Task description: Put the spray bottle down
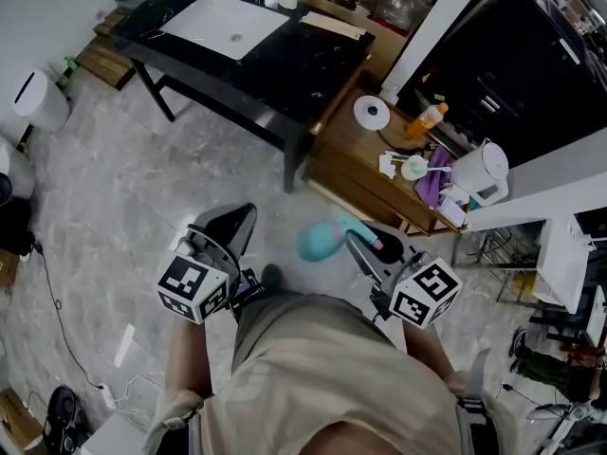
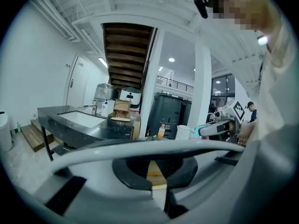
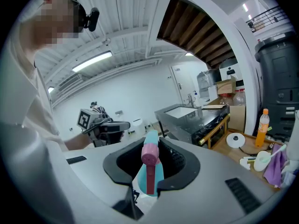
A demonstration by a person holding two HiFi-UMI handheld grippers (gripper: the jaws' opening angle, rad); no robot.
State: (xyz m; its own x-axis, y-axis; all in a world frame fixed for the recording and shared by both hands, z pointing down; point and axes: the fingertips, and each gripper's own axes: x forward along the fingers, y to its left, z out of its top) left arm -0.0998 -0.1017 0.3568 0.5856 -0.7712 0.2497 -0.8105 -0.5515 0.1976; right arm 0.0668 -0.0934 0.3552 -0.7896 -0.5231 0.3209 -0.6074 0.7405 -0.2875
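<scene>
The right gripper [image 1: 363,243] has its jaws partly closed on the spray bottle [image 3: 149,155], with the dark pads pressing the narrow neck from either side. The pink spray head sits just on the camera side of the pads. The teal body hangs out beyond them, and in the head view it juts left of the jaw tips, over the floor and in front of the person's body. I judge the neck was chosen as the one part slim enough for these jaws, and the wider head above it would stop the bottle sliding through. The bottle rests on nothing, so it has not yet been put down.

The left gripper [image 1: 231,226] is held up on the near left, well apart from the bottle. Its jaws stand a narrow slot apart with nothing between them, and through the slot only wood and floor show beyond. It seems to be kept clear as the idle hand.

Farther out, to the far right, a low wooden side table [image 1: 343,154] carries a white roll [image 1: 372,113], an orange bottle [image 1: 429,118], a purple cloth [image 1: 434,176] and a white kettle [image 1: 479,171]. Its left part is bare, which makes it a likely landing place. To the far left stands a black counter [image 1: 313,64] with a white sink [image 1: 228,25]. Marbled floor [image 1: 114,207] lies between these and the person.
</scene>
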